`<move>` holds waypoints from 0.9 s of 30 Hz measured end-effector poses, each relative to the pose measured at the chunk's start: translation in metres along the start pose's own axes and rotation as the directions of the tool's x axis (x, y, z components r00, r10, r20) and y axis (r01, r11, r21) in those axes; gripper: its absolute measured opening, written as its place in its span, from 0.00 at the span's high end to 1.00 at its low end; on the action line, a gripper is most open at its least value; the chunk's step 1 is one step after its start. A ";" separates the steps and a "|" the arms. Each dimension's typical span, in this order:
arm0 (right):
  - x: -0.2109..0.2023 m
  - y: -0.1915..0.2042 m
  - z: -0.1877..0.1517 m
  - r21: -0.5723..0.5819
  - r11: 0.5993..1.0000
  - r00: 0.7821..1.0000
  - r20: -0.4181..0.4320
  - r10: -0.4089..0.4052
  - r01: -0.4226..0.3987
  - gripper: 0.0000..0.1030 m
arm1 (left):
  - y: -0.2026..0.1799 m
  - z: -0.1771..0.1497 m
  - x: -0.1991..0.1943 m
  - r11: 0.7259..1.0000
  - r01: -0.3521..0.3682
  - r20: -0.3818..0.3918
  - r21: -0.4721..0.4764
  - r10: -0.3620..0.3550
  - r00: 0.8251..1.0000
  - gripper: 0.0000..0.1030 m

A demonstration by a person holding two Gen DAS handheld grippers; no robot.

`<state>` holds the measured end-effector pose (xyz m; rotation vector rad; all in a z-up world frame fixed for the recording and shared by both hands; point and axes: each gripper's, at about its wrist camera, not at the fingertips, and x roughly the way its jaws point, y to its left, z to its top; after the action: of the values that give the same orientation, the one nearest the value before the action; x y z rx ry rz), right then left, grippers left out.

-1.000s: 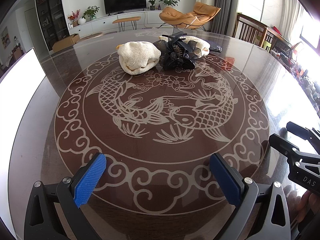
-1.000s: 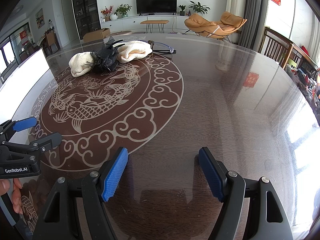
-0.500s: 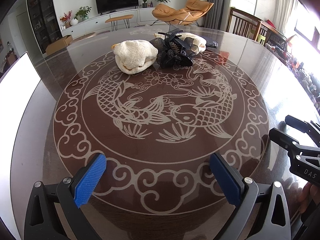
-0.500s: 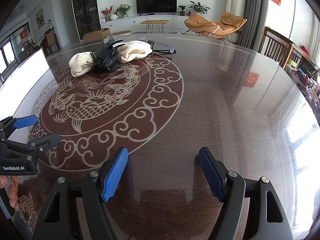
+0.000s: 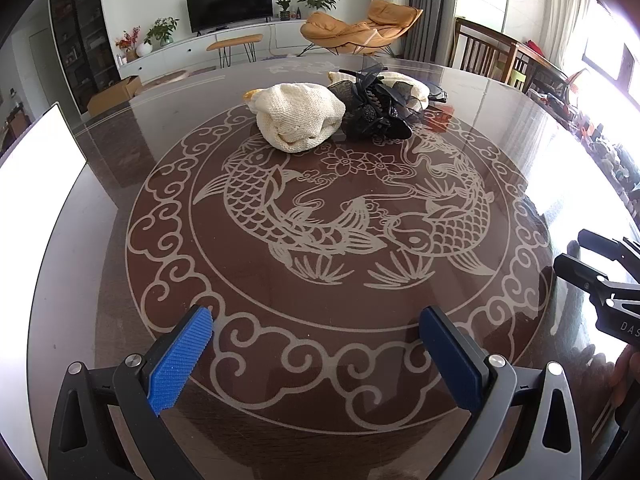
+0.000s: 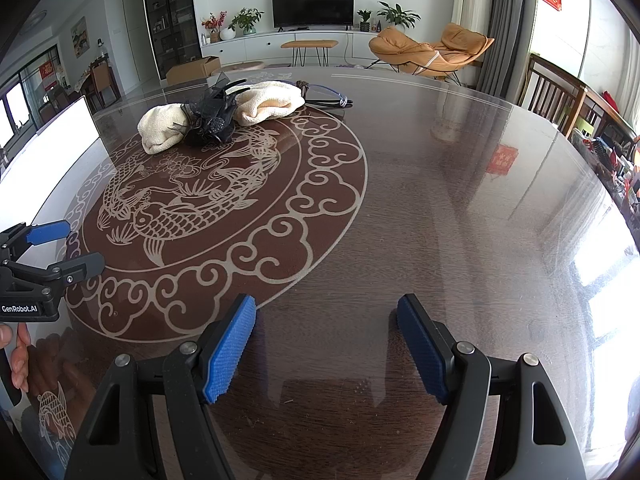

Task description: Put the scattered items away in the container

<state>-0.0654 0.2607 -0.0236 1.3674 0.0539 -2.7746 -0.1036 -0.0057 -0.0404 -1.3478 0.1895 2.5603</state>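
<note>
A cream knitted bundle (image 5: 300,116) lies at the far side of the round glass table (image 5: 320,280), touching a black frilly hair accessory (image 5: 376,108). A second cream knitted piece (image 5: 404,82) lies behind it. In the right wrist view I see the same bundle (image 6: 162,128), black accessory (image 6: 210,120), second piece (image 6: 268,102) and a pair of glasses (image 6: 328,98). My left gripper (image 5: 316,356) is open and empty, well short of the items. My right gripper (image 6: 326,344) is open and empty over bare table. No container shows for certain.
A white flat object (image 5: 36,156) stands at the table's left edge. Wooden chairs (image 5: 492,52) stand at the far right. The right gripper shows at the right edge of the left wrist view (image 5: 600,276); the left gripper shows at the left edge of the right wrist view (image 6: 40,252).
My left gripper has moved forward and a little left toward the knitted bundle, which looks larger now. The right gripper has not moved.
</note>
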 end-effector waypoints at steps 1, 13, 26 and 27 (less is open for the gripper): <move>0.000 0.000 0.000 0.000 1.000 1.000 0.000 -0.001 0.001 0.28 | 0.000 0.000 0.000 1.000 -0.001 0.001 -0.001 0.001 1.000 0.00; 0.040 0.016 0.069 0.119 0.926 0.932 -0.017 0.363 -0.359 0.27 | 0.000 0.001 0.001 1.000 -0.003 0.002 -0.004 0.003 1.000 0.00; 0.112 0.069 0.157 0.215 0.876 0.899 0.014 0.438 -0.431 0.27 | 0.000 0.001 0.001 1.000 -0.003 0.002 -0.004 0.003 1.000 0.00; 0.116 0.072 0.160 0.206 0.883 0.902 0.003 0.431 -0.422 0.27 | 0.000 0.001 0.001 1.000 -0.003 0.002 -0.004 0.003 1.000 0.00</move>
<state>-0.2580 0.1772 -0.0190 1.2870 -0.4834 -2.4273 -0.1045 -0.0055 -0.0406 -1.3469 0.1867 2.5656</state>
